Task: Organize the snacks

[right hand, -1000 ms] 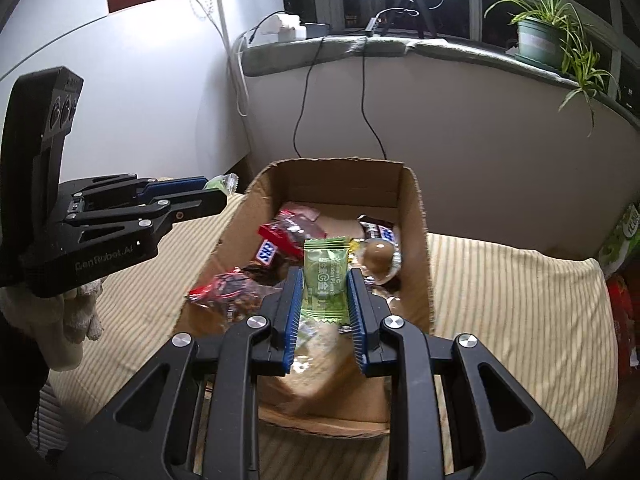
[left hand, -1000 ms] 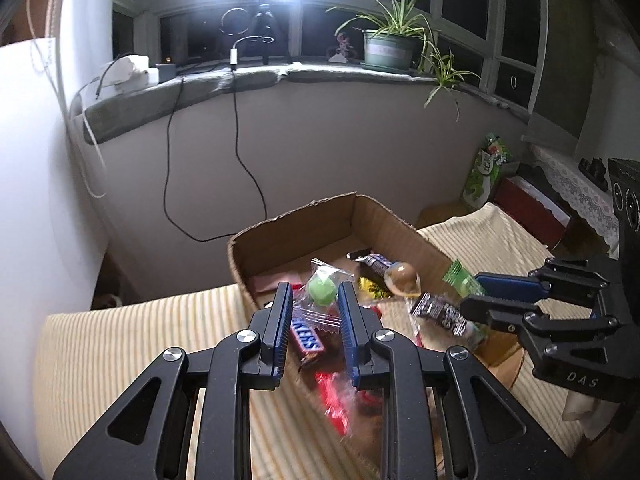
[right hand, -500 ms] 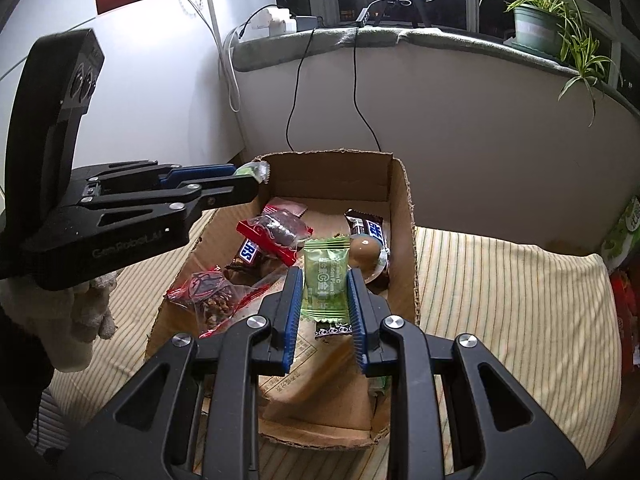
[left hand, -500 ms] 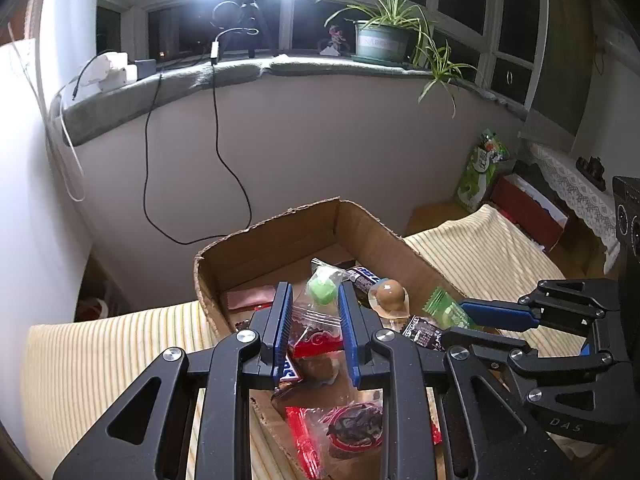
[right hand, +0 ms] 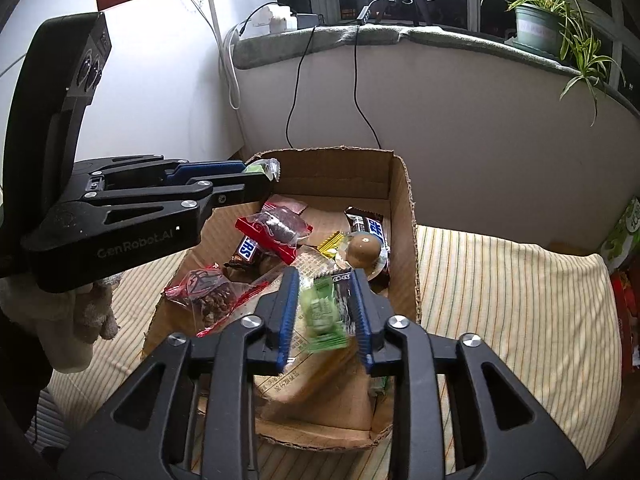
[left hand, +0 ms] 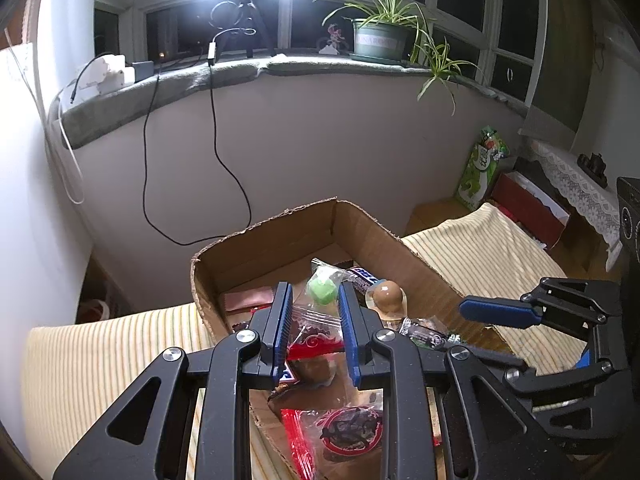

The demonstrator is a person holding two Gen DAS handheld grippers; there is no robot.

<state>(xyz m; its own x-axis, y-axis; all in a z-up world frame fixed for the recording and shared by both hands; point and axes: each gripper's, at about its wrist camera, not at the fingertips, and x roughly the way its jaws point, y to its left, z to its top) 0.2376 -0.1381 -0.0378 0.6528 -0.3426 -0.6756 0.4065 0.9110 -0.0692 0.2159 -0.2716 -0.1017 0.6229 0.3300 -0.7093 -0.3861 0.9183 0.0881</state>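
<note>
we see a striped cloth [right hand: 500, 280] over the surface, with an open cardboard box [right hand: 404, 208] on it, below a curved wall and a grey sill [left hand: 168, 92]. it is dark behind the windows; a bright lamp glares above a small tripod [left hand: 250, 20]. a potted plant [left hand: 380, 38] stands on the sill, and black cables [left hand: 218, 128] hang down the wall.

the writing we can read: "genrobot.ai" on the side of the left hand-held gripper [right hand: 262, 180], and part of a snickers name on a bar [right hand: 246, 250] in the box. the print on the green bag [left hand: 482, 168] by the wall is too small to read.

the left hand-held gripper [left hand: 312, 322] is clamped on a clear packet [left hand: 322, 288] with a green sweet inside, held above the box. the right hand-held gripper [right hand: 324, 316] has just been opening; a blurred green packet [right hand: 322, 314] lies between its jaws, loose and clear of the pads, over the near end of the box.

in the box lie red-edged bags [right hand: 274, 228] of dark snacks, a brown round sweet [right hand: 364, 250], a dark bar [right hand: 370, 226] and a yellow wrapper [right hand: 332, 244]. a gloved hand [right hand: 86, 320] shows under the left hand-held gripper.
</note>
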